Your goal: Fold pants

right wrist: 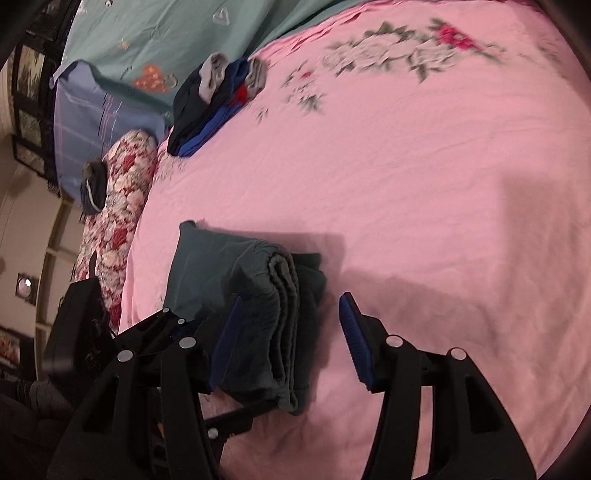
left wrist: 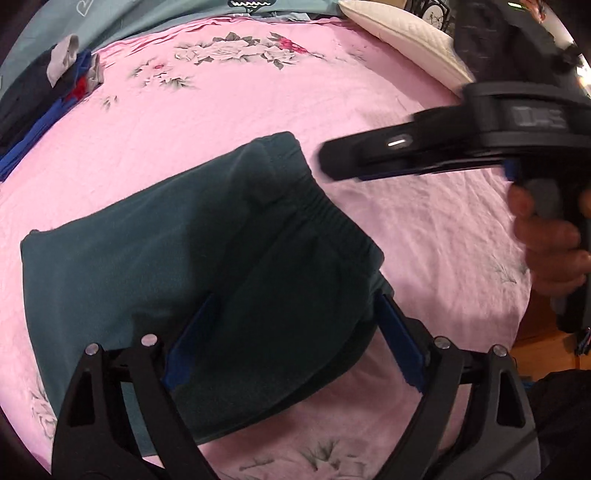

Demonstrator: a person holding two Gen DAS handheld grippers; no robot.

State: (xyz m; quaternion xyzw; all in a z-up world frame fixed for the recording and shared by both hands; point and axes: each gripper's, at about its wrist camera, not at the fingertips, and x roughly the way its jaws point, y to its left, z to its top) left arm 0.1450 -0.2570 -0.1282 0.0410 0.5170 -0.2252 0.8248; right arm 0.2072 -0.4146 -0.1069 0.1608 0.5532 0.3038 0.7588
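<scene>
On the right gripper point(left wrist: 332, 162), blurred lettering is unreadable.

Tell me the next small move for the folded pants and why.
Probably lift both claws clear. The pants already lie as a compact folded stack on the pink sheet. The left claw and right claw stand open around them without pinching, so nothing looks left to fold.

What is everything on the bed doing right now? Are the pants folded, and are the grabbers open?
Dark green pants: folded into a thick bundle, lying on the sheet.
Left gripper: open, straddling the bundle.
Right gripper: open, nothing pinched.
Pink floral sheet: spread out, slightly wrinkled.
Clothes pile: heaped, unfolded.
White pillow: lying at the edge.
</scene>
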